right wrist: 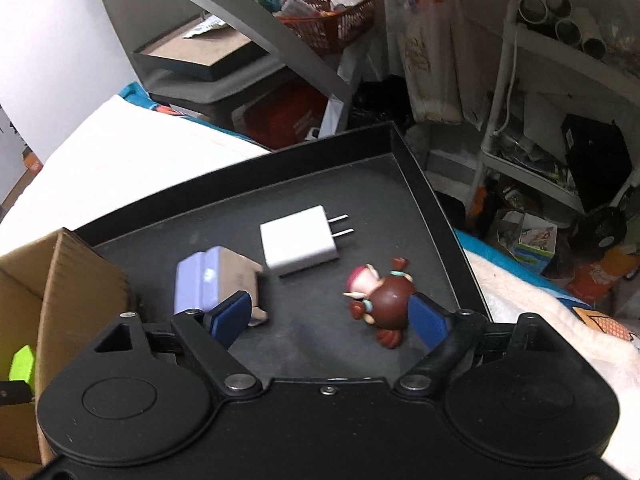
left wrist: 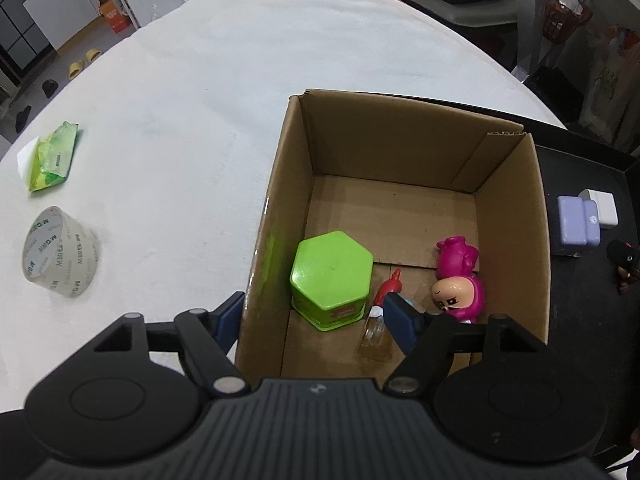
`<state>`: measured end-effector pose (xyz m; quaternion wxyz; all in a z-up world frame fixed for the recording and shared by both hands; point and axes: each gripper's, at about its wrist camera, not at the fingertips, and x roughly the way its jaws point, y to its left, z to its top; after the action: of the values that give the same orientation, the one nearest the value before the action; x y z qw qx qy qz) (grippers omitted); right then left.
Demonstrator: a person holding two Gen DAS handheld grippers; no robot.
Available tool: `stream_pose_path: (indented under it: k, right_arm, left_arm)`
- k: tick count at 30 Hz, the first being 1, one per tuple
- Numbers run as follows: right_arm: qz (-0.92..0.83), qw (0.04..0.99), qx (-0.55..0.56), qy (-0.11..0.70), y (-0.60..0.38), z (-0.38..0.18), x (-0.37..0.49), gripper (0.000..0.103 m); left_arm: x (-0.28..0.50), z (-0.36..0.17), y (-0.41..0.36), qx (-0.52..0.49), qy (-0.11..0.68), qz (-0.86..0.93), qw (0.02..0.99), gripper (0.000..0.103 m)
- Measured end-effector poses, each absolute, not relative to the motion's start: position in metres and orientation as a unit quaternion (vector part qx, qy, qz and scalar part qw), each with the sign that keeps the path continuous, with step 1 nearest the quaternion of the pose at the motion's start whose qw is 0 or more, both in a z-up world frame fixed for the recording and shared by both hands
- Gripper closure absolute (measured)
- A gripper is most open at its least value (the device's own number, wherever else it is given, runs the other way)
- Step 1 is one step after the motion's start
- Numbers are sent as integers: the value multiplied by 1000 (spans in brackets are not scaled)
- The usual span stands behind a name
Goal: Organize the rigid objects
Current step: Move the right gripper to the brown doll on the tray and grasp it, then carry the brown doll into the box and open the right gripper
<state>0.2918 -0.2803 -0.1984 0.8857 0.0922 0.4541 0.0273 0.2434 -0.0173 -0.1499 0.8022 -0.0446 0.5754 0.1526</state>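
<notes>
Right wrist view: right gripper (right wrist: 328, 312) spread wide over black tray (right wrist: 420, 184), brown figurine (right wrist: 384, 300) beside right finger | advice: centre jaws on its body before closing | left gripper (left wrist: 316, 316) spread, empty, straddling cardboard box (left wrist: 276, 208) wall.

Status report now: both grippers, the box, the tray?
Left gripper open above cardboard box, empty. Right gripper open over black tray, brown figurine between fingers. Charger beside; nothing blocking.

Left hand-held gripper (left wrist: 316, 316) spread wide, empty; right hand-held gripper (right wrist: 330, 314) likewise.
</notes>
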Motion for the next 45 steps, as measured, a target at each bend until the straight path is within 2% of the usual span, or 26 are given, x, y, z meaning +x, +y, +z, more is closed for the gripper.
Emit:
stream_pose_path:
  k: [4, 5, 6, 8, 19, 45]
  right_arm:
    - [30, 889, 80, 449, -280, -205, 297, 20]
    - [28, 889, 78, 451, -280, -209, 298, 28]
    - [24, 886, 76, 457, -282, -214, 299, 45]
    - [17, 890, 66, 451, -284, -218, 298, 60]
    - [42, 898, 110, 424, -292, -193, 288, 61]
    - [164, 907, 112, 371, -214, -122, 268, 61]
  left_arm:
    - [245, -150, -20, -43, 580, 159, 798, 30]
    - [245, -150, -21, -41, 580, 160, 797, 30]
    - [245, -149, -22, -40, 580, 161, 798, 30]
    - [244, -148, -22, -37, 579, 161, 798, 30]
    - [242, -145, -24, -34, 576, 158, 802, 30]
    - [221, -127, 22, -100, 551, 115, 821, 30]
